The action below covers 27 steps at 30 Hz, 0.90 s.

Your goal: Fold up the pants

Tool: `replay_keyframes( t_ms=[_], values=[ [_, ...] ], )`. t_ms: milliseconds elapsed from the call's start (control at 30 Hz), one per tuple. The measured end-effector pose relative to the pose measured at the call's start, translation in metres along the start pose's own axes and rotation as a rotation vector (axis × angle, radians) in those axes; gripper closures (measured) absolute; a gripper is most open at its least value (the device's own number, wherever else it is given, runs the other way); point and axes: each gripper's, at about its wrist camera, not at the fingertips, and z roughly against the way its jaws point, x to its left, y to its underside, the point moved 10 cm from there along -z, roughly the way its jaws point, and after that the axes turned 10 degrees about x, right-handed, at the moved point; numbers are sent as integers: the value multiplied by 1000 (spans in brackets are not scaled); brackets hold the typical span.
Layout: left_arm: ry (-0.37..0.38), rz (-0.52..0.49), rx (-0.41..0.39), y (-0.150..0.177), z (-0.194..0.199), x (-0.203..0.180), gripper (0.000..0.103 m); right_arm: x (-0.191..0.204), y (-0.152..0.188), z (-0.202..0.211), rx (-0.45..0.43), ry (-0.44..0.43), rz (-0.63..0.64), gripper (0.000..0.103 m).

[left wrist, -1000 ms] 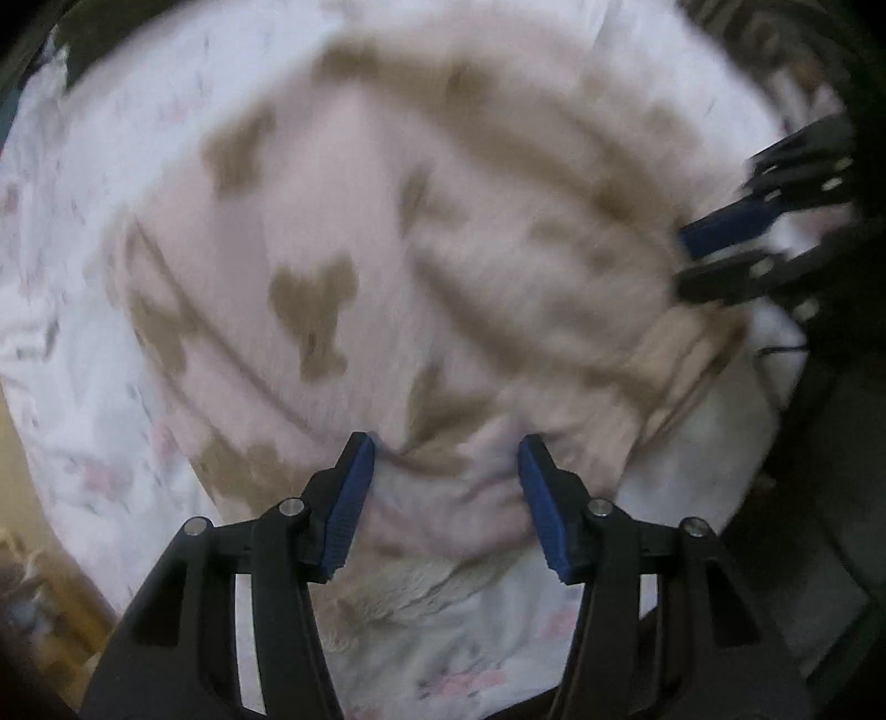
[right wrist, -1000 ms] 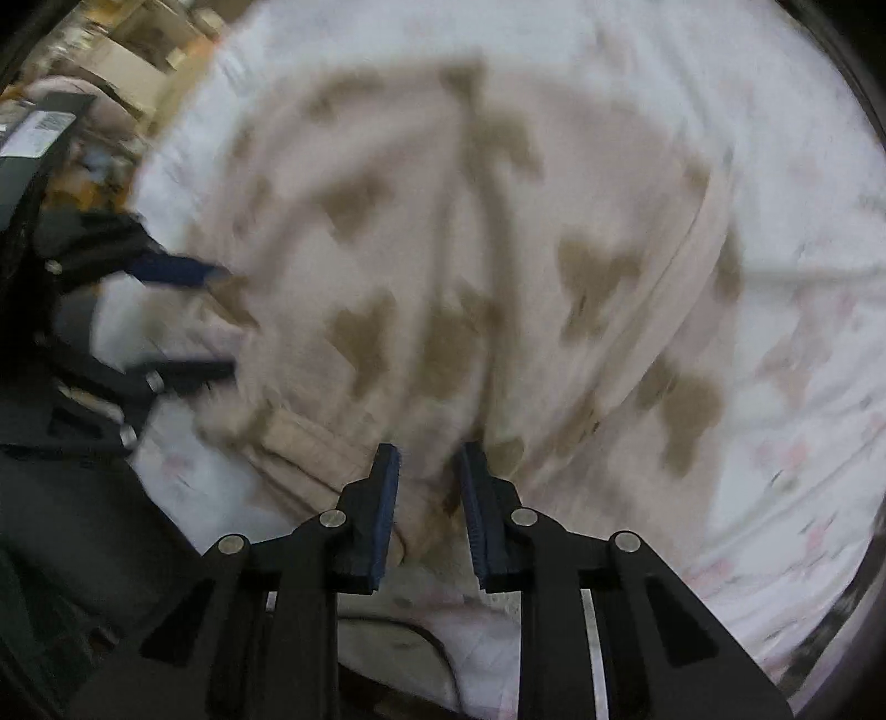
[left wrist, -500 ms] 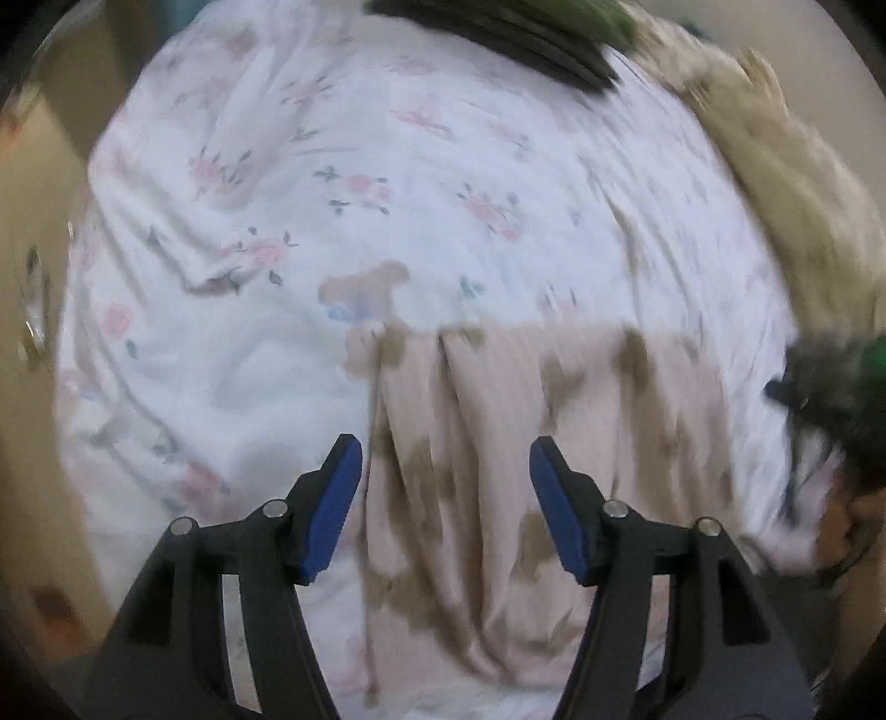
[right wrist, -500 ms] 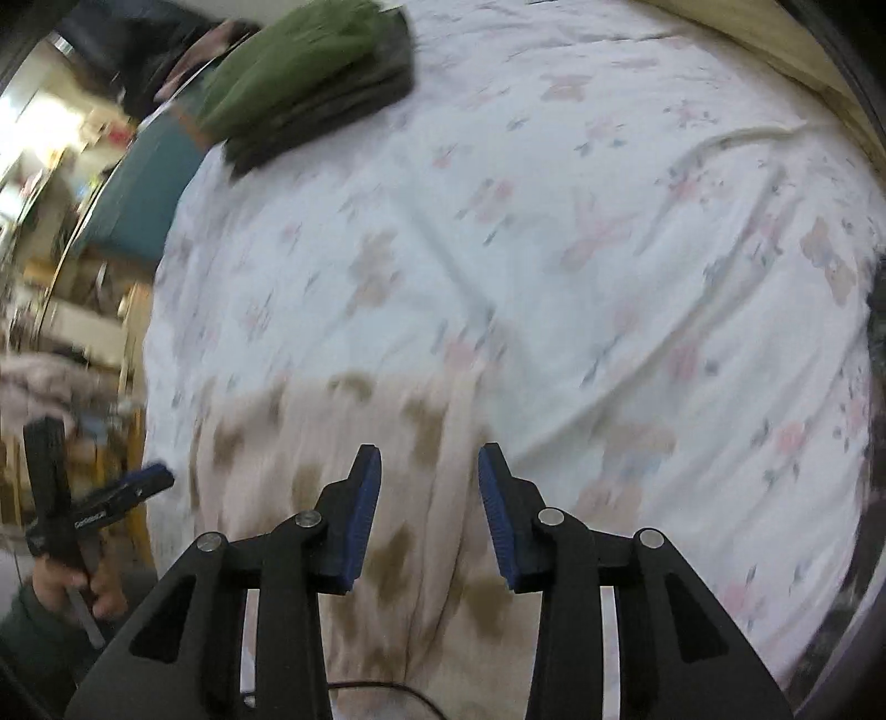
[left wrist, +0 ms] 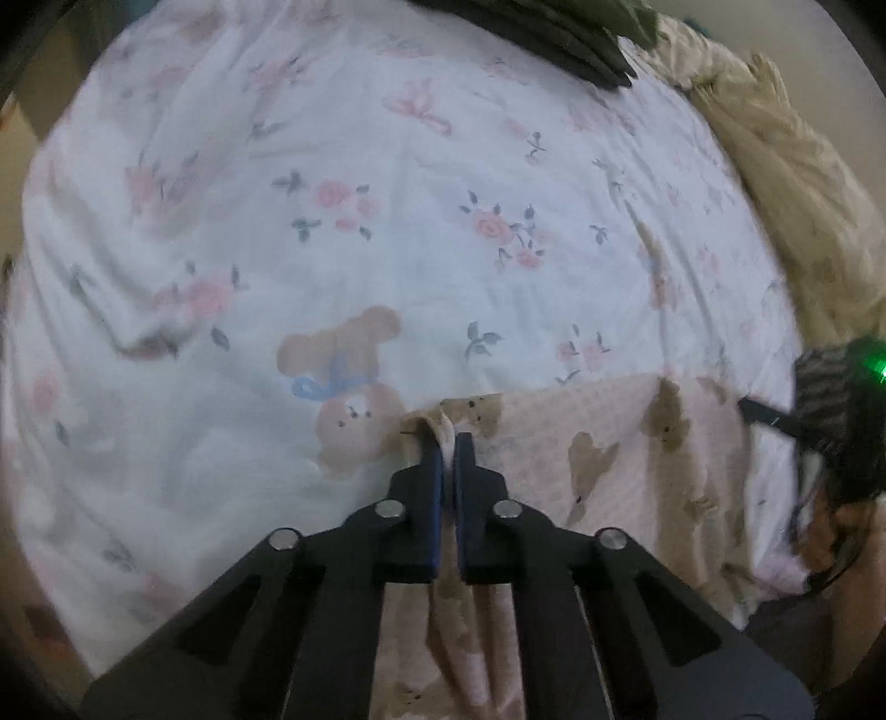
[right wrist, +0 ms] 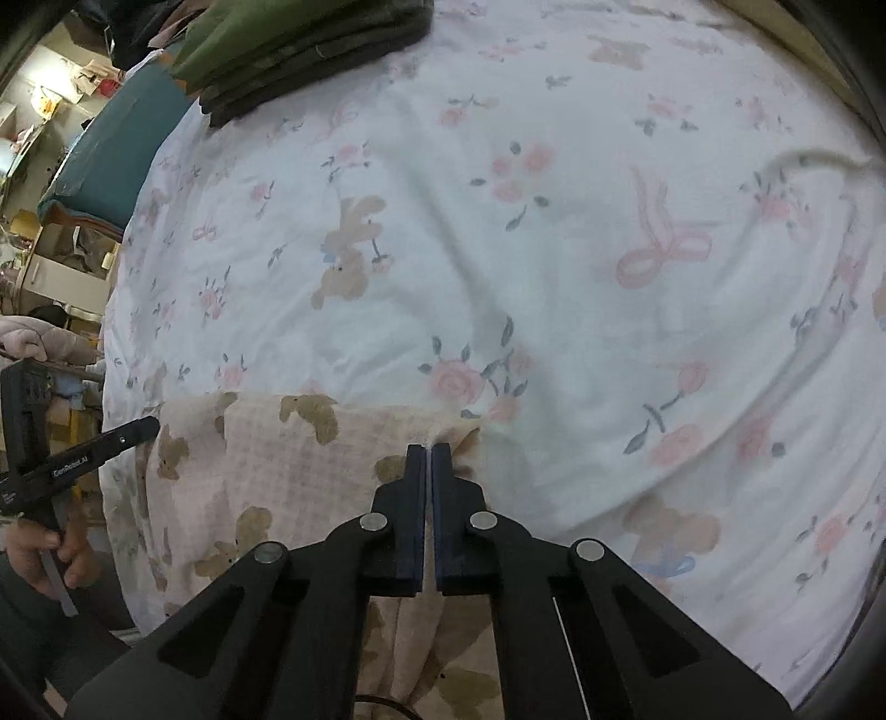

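- We hold the pants [left wrist: 598, 443] at two corners of their far edge, one corner in each tool, so the cloth stays stretched flat between them on the bed [left wrist: 387, 232].
- The left gripper [left wrist: 448, 448] has its jaws pressed together on the left corner, where a small fold of cloth stands up between them.
- The right gripper [right wrist: 427, 451] has its jaws clamped on the right corner of the pants [right wrist: 288, 476] in the same way.
- The pants lie at the near side of the bed [right wrist: 554, 249], pink with brown bear shapes, and the edge between the two grips looks almost straight.
- We judge that this double grip is chosen to carry the edge as one line, so that a fold comes out even.
- A stack of dark folded clothes [right wrist: 299, 50] lies at the far end of the bed, well apart from the pants.
- If one corner slips out, the fold will probably go crooked.
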Motion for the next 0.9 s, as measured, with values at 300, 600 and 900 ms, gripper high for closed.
replay_keyframes(
  t_ms=[300,600,900],
  values=[
    [-23,38,-48,-19,10,14,102,-28,-18,8,-55,66,-55,102],
    [-36,-47,-169,-5,45,-19,74,11,-10,46,-148,35,40,97],
    [-58,-217,190,70,-38,-51,75,71,59,-55,240,171,371,101]
  ],
)
